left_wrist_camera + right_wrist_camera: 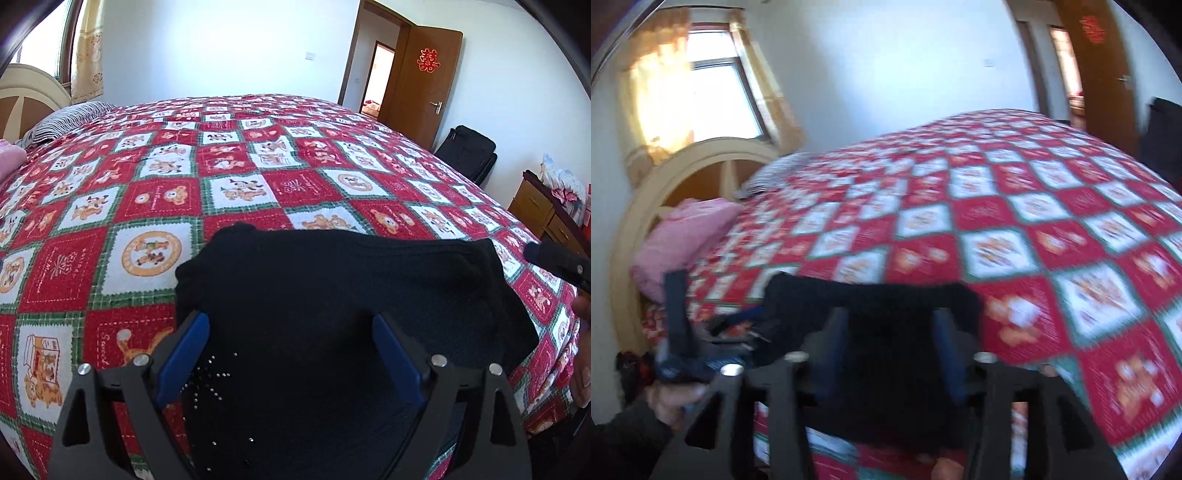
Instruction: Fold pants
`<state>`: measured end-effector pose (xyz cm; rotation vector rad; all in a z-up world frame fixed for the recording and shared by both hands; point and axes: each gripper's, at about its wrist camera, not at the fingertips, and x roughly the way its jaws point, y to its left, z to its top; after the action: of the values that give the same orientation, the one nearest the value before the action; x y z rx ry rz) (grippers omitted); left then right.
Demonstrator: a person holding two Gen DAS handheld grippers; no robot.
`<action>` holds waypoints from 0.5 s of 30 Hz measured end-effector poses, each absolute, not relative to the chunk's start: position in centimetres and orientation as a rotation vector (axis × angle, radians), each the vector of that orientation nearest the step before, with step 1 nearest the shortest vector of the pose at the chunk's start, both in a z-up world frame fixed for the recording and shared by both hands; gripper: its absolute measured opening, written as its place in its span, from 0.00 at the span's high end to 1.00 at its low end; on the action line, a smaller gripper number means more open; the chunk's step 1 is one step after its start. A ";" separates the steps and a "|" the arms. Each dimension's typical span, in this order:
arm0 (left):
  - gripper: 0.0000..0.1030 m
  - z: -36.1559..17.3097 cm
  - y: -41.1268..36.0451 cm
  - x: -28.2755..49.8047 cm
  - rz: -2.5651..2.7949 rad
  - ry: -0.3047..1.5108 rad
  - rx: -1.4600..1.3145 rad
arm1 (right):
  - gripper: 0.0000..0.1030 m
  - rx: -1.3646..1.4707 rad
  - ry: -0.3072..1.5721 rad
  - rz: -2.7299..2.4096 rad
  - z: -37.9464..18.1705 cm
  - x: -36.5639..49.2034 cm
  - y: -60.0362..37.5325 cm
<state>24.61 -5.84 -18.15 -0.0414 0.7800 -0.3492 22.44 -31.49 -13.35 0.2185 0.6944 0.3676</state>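
While your left gripper (pixel 291 354) sits over the black pants (pixel 332 295), its blue pads (pixel 184 350) are spread wide with nothing clamped. Pants are folded into a compact pile at the near edge of the bed's red checkered quilt (pixel 166 192). Your right gripper (pixel 892 350) is heavily blurred; its jaws stand apart over the same pile, but you can't tell from this whether they're pinching fabric. Its tip also shows at the left view's right edge.
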 end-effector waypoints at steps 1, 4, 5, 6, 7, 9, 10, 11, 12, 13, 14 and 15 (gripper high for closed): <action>0.10 -18.1 -5.8 24.6 -0.350 0.780 -0.043 | 0.45 0.218 0.715 0.383 -13.7 23.2 -30.9; 0.09 -18.2 -5.9 24.7 -0.353 0.781 -0.039 | 0.45 0.243 0.808 0.366 -15.9 26.0 -30.4; 0.09 -18.2 -5.9 24.7 -0.356 0.780 -0.038 | 0.45 0.248 0.833 0.347 -16.7 26.7 -30.6; 0.09 -18.3 -5.9 24.7 -0.360 0.780 -0.037 | 0.45 0.256 0.861 0.335 -17.6 27.0 -31.1; 0.09 -18.3 -5.9 24.7 -0.361 0.780 -0.034 | 0.45 0.282 0.865 0.345 -18.3 27.3 -31.8; 0.08 -18.4 -6.1 24.7 -0.362 0.781 -0.027 | 0.46 0.333 0.852 0.373 -18.5 27.3 -32.9; 0.08 -18.3 -6.1 24.7 -0.361 0.782 -0.024 | 0.46 0.337 0.852 0.378 -18.4 27.1 -33.0; 0.08 -18.3 -6.1 24.6 -0.360 0.785 -0.024 | 0.46 0.331 0.850 0.380 -18.3 27.0 -33.1; 0.08 -18.1 -6.0 24.6 -0.357 0.791 -0.027 | 0.46 0.318 0.847 0.380 -18.1 26.8 -33.1; 0.08 -17.9 -6.0 24.5 -0.354 0.795 -0.032 | 0.46 0.300 0.843 0.369 -17.8 26.3 -33.2; 0.08 -17.5 -5.9 24.3 -0.354 0.794 -0.041 | 0.45 0.291 0.839 0.358 -17.5 26.0 -33.1; 0.08 -17.1 -5.8 24.2 -0.360 0.786 -0.049 | 0.45 0.280 0.828 0.339 -17.1 25.4 -33.3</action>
<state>24.21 -5.82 -17.05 -0.0489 0.7864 -0.3599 25.38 -33.27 -17.09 0.2802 0.8276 0.3388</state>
